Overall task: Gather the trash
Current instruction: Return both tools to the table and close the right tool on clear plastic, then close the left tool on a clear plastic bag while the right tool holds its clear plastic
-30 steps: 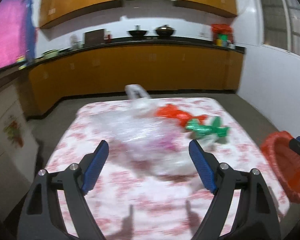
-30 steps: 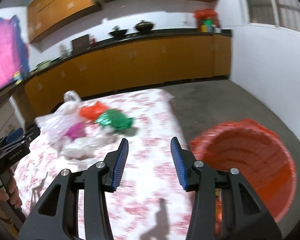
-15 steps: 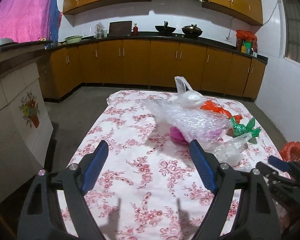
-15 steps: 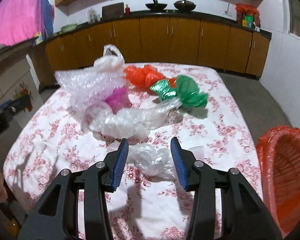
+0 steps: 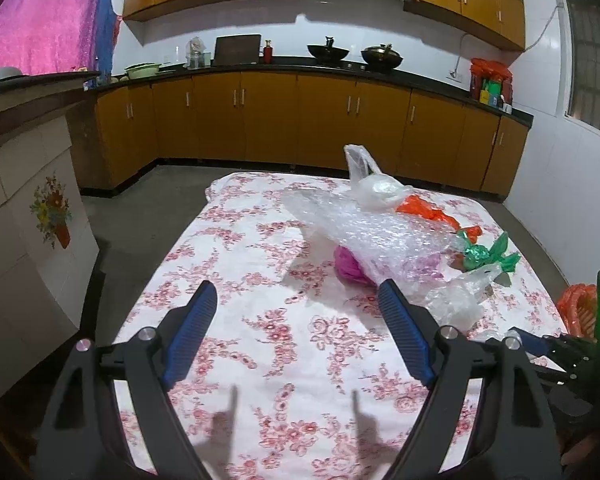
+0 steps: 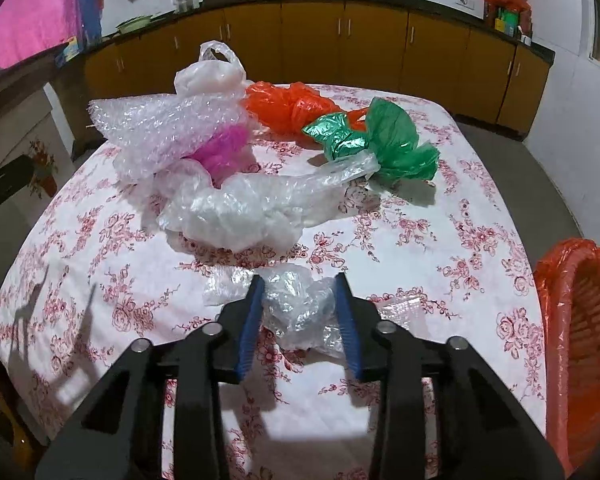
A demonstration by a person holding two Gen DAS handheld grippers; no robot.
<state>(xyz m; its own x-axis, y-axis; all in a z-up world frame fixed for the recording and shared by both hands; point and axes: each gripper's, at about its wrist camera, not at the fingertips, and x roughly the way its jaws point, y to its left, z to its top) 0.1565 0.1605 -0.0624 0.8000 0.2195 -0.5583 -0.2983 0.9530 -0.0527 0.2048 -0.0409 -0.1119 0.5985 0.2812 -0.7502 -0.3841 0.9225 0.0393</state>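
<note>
While the right gripper [image 6: 300, 312] angles steeply down at the near part of the table [image 6: 440, 184], its jaws are closing around a crumpled clear plastic wrapper [image 6: 296, 304] that lies on the flowered cloth between the blue pads [image 6: 250, 320]. The pads stand at the wrapper's sides; firm contact cannot be confirmed.

The left gripper [image 5: 296, 332] is tilted moderately downward over the bare cloth at the table's left side, jaws spread wide, nothing between them. In its view the right tool's black body shows at the lower right edge.

Remaining trash sits in a cluster beyond the right gripper: a long clear plastic bag [image 6: 256, 204] nearest, a bubble wrap sheet [image 6: 160, 128] draped over a magenta bag [image 6: 224, 148] to its left, an orange bag [image 6: 288, 106] and a green bag [image 6: 384, 140] touching each other further back, and a white carrier bag [image 6: 208, 70] at the rear.

An orange basket [image 6: 576, 332] stands just beside the table's right edge, below cloth level.
</note>
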